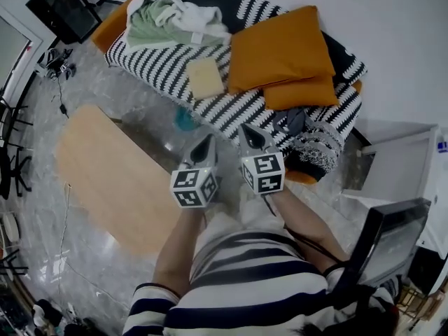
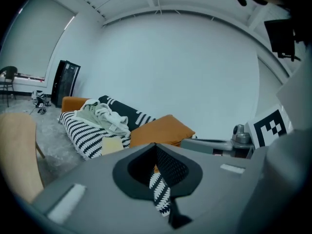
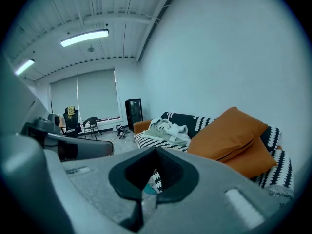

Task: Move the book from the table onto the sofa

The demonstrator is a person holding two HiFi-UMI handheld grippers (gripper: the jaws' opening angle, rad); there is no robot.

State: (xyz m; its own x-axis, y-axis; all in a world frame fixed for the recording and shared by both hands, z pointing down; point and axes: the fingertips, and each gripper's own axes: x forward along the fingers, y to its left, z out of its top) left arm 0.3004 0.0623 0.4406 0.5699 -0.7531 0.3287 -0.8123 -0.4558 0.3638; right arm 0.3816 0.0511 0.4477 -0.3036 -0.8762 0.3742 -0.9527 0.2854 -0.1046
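Left gripper (image 1: 207, 143) and right gripper (image 1: 247, 129) are held side by side before the sofa (image 1: 150, 65), pointed toward it and tilted slightly down. In each gripper view the 2 jaws are seen pressed fully together, and nothing is gripped by either.

The book (image 1: 206, 78), pale yellow, is laid flat on the sofa's black-and-white striped cover, well apart from both grippers. In the head view it is flanked by a heap of clothes (image 1: 175, 18) at its left and 2 orange cushions (image 1: 280, 47) at its right; the larger cushion's edge is just beside it, and the smaller cushion is partly tucked under the larger.

A grey fuzzy item (image 1: 315, 152) is seen at the sofa's near right end. A small teal object (image 1: 185, 120) is seen low at the sofa's front edge, too small to be identified. The wooden table (image 1: 112, 180) is set on the grey floor, left of the left gripper and near the sofa. Striped sleeves are worn on the arms behind the grippers.
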